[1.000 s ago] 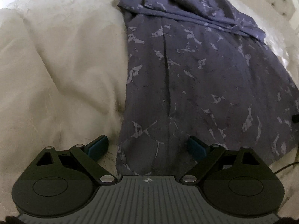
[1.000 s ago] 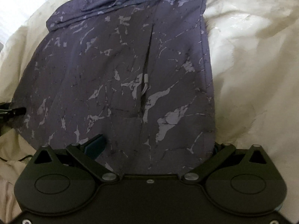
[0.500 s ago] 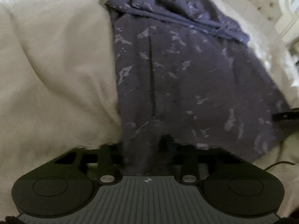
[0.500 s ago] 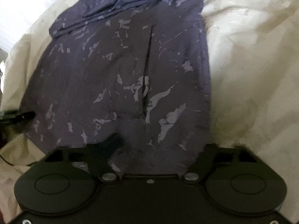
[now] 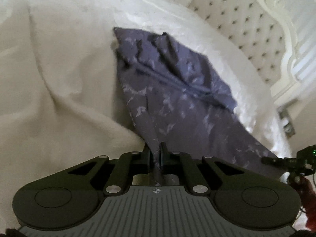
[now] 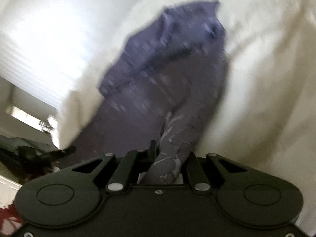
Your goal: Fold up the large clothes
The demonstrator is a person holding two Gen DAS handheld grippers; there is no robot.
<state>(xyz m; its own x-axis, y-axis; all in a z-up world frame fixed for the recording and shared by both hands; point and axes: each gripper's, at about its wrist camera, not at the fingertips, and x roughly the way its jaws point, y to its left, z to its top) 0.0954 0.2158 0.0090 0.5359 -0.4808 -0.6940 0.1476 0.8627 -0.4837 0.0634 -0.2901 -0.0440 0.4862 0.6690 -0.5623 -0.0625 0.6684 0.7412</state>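
Note:
A large dark purple garment with a pale marbled print (image 5: 177, 90) lies on a cream bedspread (image 5: 59, 79). My left gripper (image 5: 156, 152) is shut on the garment's near left hem corner, and the cloth rises from the bed into its jaws. My right gripper (image 6: 169, 154) is shut on the garment's near right hem corner, with a bunch of cloth (image 6: 167, 164) between the fingers. The garment (image 6: 164, 69) is blurred in the right wrist view. Its far end with folded sleeves still rests on the bed.
A tufted cream headboard (image 5: 246, 23) stands at the far right in the left wrist view. The right gripper's tip (image 5: 286, 161) shows at that view's right edge. A bright window (image 6: 39, 39) and dark clutter (image 6: 23, 154) lie to the left in the right wrist view.
Both grippers have closed from wide open onto the garment's near hem and lifted it. The views have tilted up, and the near half of the garment has left the bed.

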